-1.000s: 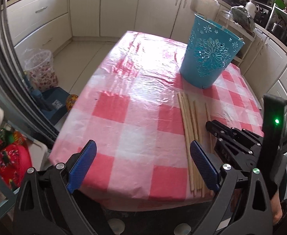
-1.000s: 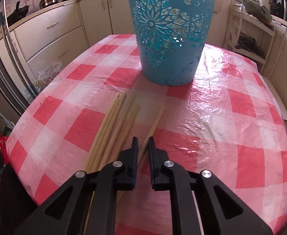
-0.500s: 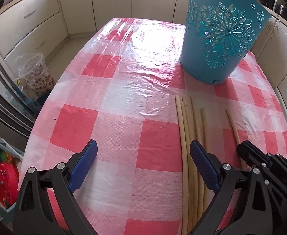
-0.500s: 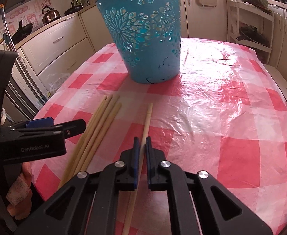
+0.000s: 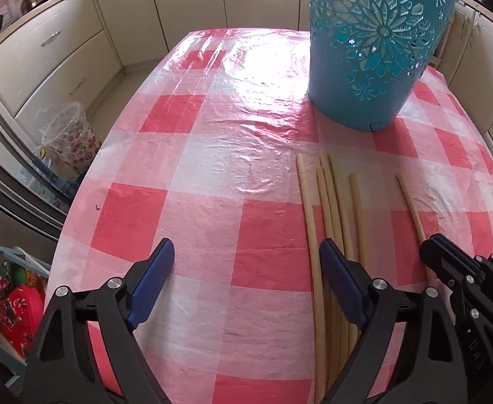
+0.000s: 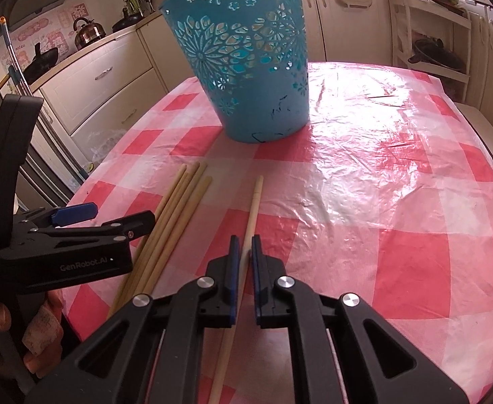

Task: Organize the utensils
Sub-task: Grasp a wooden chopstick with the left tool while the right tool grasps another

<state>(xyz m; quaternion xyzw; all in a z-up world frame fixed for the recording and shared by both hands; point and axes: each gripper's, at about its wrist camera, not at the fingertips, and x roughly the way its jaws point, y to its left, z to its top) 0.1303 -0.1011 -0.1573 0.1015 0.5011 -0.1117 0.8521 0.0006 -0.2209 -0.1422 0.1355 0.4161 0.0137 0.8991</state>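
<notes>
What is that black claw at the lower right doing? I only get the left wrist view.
Observer: The right gripper is shut on the lone stick, which lies apart from the other sticks.
Operator: And the bucket's top? It is cut off for me.
Observer: The right wrist view shows the bucket up to its rim, and no stick pokes above it.

Six wooden chopsticks (image 5: 357, 208), one blue basket (image 5: 374, 50), two claws (image 5: 246, 269)
</notes>
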